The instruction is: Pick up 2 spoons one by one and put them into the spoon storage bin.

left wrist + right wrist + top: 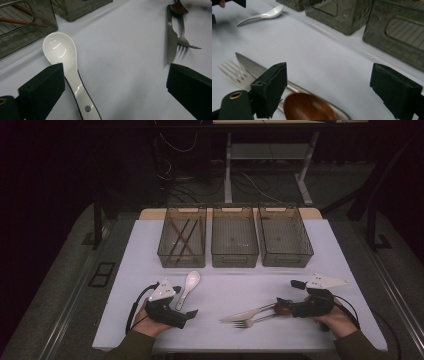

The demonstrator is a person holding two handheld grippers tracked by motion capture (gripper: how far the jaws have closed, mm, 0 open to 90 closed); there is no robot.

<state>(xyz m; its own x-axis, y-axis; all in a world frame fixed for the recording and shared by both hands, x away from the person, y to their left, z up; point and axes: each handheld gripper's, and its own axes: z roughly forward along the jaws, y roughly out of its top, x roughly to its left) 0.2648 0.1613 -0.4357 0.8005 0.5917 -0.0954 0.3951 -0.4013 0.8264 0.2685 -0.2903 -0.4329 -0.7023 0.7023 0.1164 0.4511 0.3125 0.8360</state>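
Observation:
A white ceramic spoon [190,282] [60,50] lies on the white table, bowl towards the bins. My left gripper [184,301] [115,75] is open just above the table, its left jaw beside the spoon's handle. To the right lie a knife [245,314] [249,65] and a fork [255,321] [233,71] side by side, with a brown wooden spoon [282,309] [309,107] at their handle ends. My right gripper [291,293] [329,75] is open low over that wooden spoon's bowl, which sits by its left jaw, untouched.
Three translucent grey bins stand in a row at the table's far side. The left bin [182,237] holds brown chopsticks. The middle bin [234,237] and right bin [285,237] look bare. The table's front edge [225,349] runs just below both hands.

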